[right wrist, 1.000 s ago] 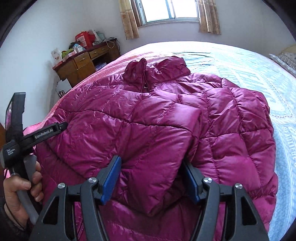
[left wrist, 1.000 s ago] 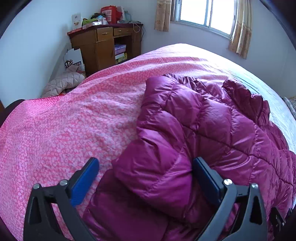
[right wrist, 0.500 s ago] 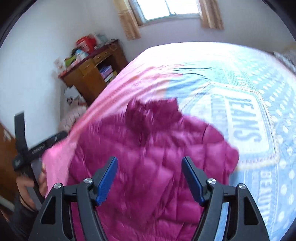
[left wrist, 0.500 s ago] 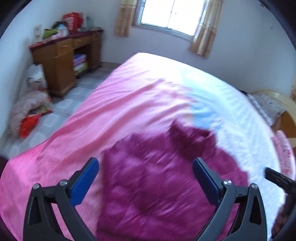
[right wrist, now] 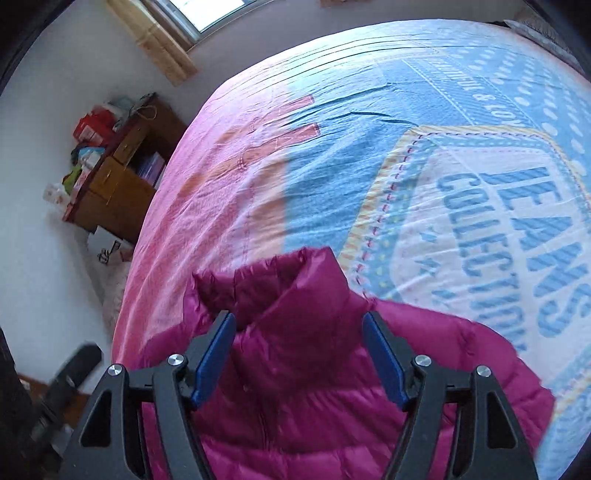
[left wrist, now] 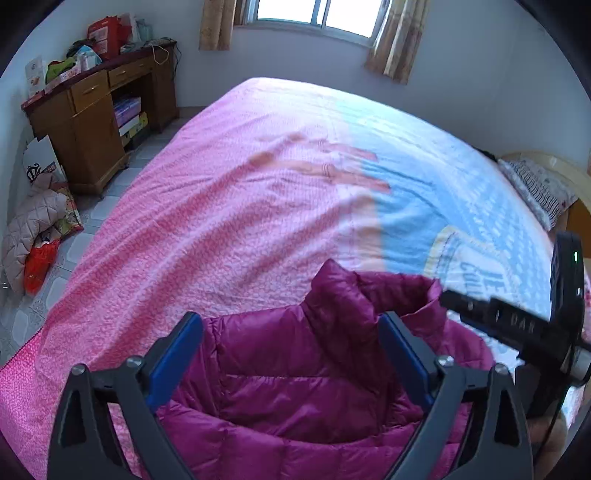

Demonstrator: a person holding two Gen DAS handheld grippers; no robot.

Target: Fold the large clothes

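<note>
A glossy magenta quilted puffer jacket [left wrist: 306,376] lies on the pink-and-blue printed bedspread [left wrist: 229,206]. The left gripper [left wrist: 291,354] and right gripper [right wrist: 299,354] both hover spread wide, pinching nothing.

Left gripper [left wrist: 291,354]: black angular frame, triangular cutouts, blue finger pads [left wrist: 177,358], silver screw heads on top.
Right gripper [right wrist: 299,354]: same build; in left view at 3 o'clock, black body shows green LED, faint lettering.

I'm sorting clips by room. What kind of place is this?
Most likely a home bedroom: a large bed with a printed cover, a cluttered wooden desk, and a curtained window.
</note>
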